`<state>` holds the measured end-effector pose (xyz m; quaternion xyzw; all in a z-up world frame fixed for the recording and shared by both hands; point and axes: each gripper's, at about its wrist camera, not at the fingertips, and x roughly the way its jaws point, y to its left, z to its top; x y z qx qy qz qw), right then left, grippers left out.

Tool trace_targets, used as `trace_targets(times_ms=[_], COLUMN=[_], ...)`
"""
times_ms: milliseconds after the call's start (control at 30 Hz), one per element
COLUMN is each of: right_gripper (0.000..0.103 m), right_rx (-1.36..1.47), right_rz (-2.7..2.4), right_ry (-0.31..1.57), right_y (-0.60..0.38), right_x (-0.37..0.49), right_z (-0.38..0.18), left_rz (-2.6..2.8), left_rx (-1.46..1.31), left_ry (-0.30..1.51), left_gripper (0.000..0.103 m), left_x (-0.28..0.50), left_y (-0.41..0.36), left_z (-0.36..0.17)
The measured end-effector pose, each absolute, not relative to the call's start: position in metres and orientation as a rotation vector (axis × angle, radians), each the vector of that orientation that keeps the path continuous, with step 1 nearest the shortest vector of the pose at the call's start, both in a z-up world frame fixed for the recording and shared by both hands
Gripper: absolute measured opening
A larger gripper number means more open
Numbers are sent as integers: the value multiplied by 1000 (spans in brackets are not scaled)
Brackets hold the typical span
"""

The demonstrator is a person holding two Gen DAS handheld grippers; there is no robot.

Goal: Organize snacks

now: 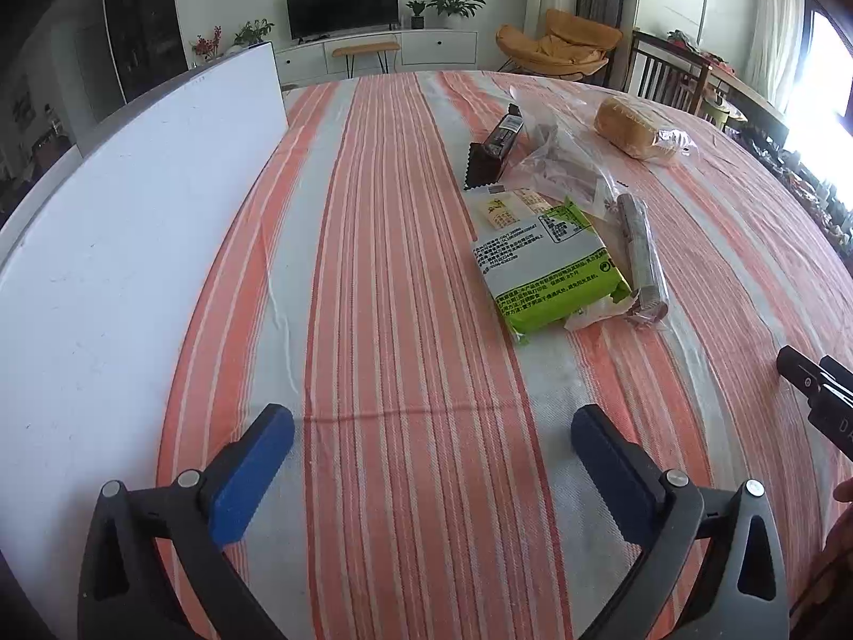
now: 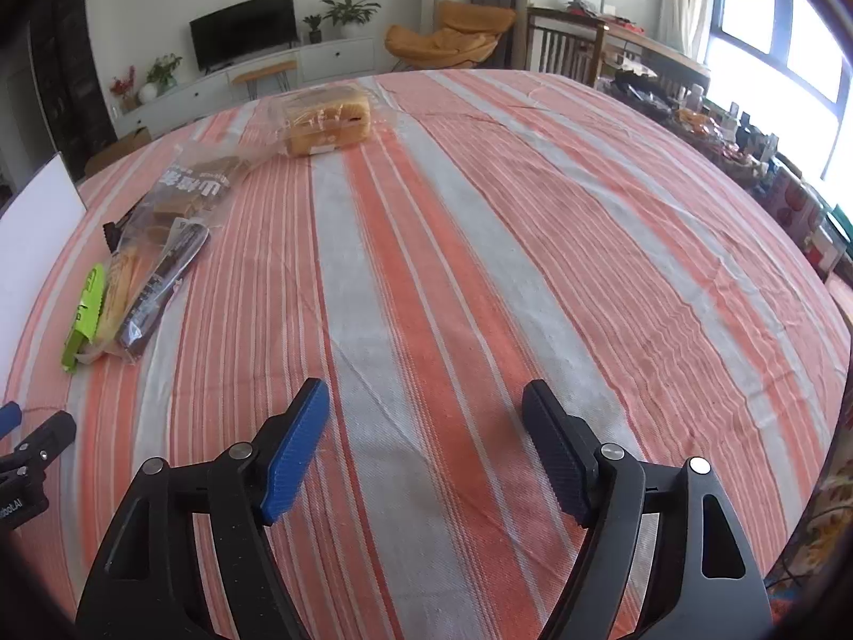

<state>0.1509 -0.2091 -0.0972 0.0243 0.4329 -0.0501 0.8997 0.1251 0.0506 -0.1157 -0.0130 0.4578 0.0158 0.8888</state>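
Note:
Several snacks lie on the striped cloth. In the left wrist view a green and white packet (image 1: 549, 261) lies ahead to the right, with a dark roll in clear wrap (image 1: 642, 256) beside it, a clear bag of brown pieces (image 1: 565, 165), a dark bar (image 1: 496, 146) and a bagged bread loaf (image 1: 634, 128) farther off. My left gripper (image 1: 433, 421) is open and empty, short of them. My right gripper (image 2: 425, 400) is open and empty over bare cloth; the snack pile (image 2: 144, 272) lies to its left and the bread loaf (image 2: 328, 122) far ahead.
A white board (image 1: 133, 245) stands along the table's left side. The striped tablecloth (image 2: 480, 245) covers the table. An orange chair (image 1: 560, 45), a wooden chair (image 1: 666, 72) and a cluttered side table (image 2: 746, 128) stand beyond the far and right edges.

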Motion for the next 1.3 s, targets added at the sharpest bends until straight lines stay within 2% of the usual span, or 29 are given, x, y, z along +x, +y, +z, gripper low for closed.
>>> trace_targets(times_ms=[833,1300], right_gripper=[86,86], right_rx=[61,58], right_rz=[-118,-119], right_ry=[907,907], right_y=[-212,-212], right_x=[151,150], right_z=[-99,-99], left_rz=[33,33], left_rx=[-27,-27], left_ry=[951,952], left_gripper=[103,103], left_x=[125,125], left_y=[51,50], left_z=[-116,-116])
